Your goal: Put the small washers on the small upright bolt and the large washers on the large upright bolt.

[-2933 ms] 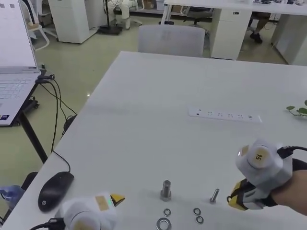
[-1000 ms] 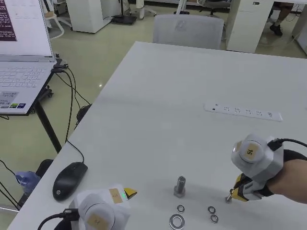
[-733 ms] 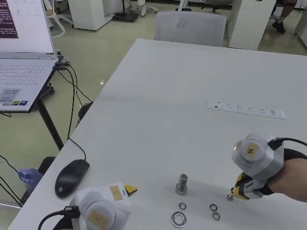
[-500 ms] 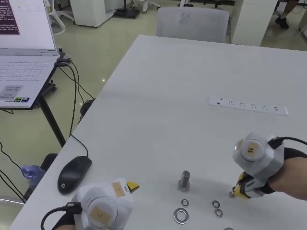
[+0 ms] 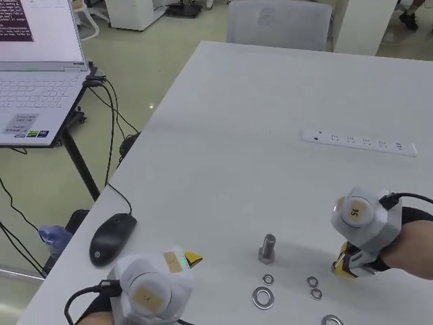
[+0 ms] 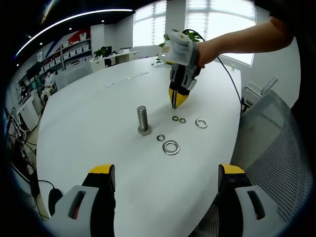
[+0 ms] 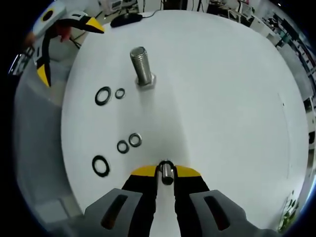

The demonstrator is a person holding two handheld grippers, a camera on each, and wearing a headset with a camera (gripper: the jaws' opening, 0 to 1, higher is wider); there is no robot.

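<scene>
Since earlier, my right gripper [image 7: 166, 178] has closed tight on the small bolt [image 7: 166, 170], upright on the table [image 7: 222, 98] near two small washers [image 7: 134, 140]; my left gripper [image 6: 165, 171] hangs wide open, empty, facing the large bolt [image 6: 143, 120].

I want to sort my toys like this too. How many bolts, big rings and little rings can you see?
Large bolt: 1
Small bolt: 1
Large washers: 2
Small washers: 3
Total: 7
</scene>
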